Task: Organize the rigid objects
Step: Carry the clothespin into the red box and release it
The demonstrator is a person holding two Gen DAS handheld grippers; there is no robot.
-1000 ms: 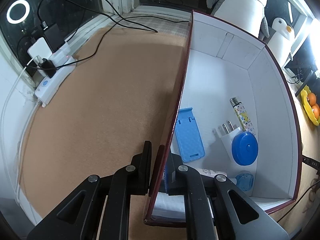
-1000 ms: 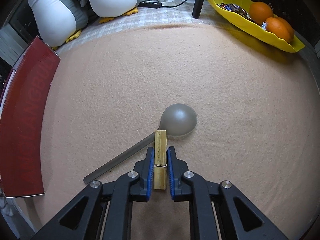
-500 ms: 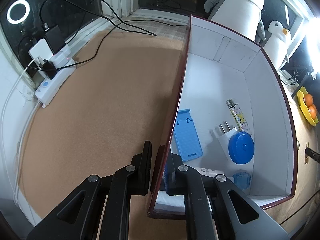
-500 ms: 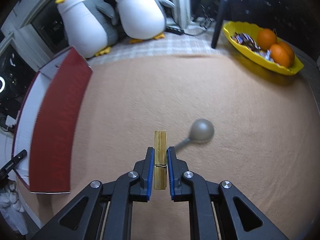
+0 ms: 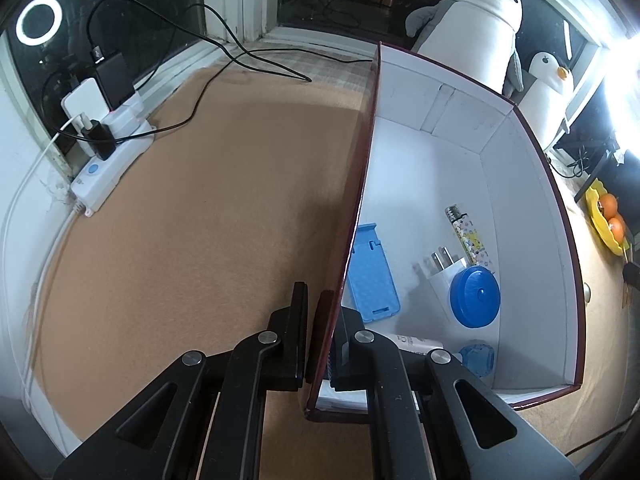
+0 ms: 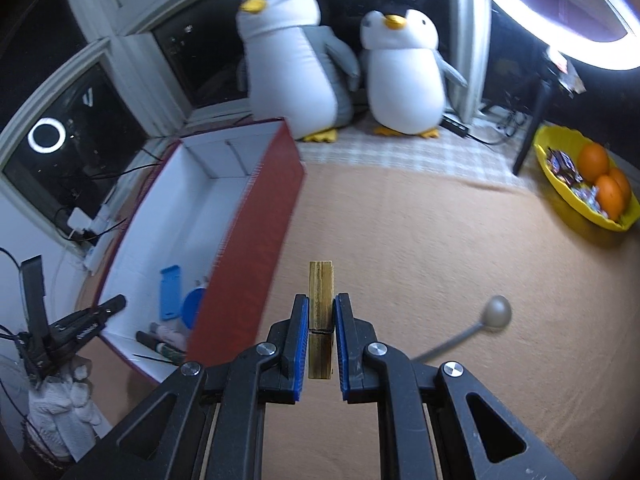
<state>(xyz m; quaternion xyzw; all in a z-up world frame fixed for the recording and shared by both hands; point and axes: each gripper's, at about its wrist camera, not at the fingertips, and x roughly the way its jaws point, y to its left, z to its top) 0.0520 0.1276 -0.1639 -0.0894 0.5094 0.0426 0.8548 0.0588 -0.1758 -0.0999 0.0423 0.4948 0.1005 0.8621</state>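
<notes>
My right gripper [image 6: 321,330] is shut on a wooden clothespin [image 6: 320,300] and holds it up in the air, to the right of the red box [image 6: 248,248]. A grey spoon [image 6: 476,328] lies on the tan mat below right. My left gripper [image 5: 322,322] is shut on the near left wall of the red box [image 5: 362,184]. The white inside holds a blue phone stand [image 5: 372,276], a white plug [image 5: 442,276], a round blue lid [image 5: 475,297], a patterned lighter [image 5: 468,236] and a small blue item [image 5: 476,358].
Two plush penguins [image 6: 336,64] stand behind the box. A yellow bowl of oranges [image 6: 588,184] sits at the far right. A white power strip with chargers [image 5: 108,148] and cables lies on the left. A ring light [image 6: 560,8] glows top right.
My right gripper has lifted the clothespin off the mat and swung left towards the box; the spoon now lies lower right. My left gripper still holds the box wall.
</notes>
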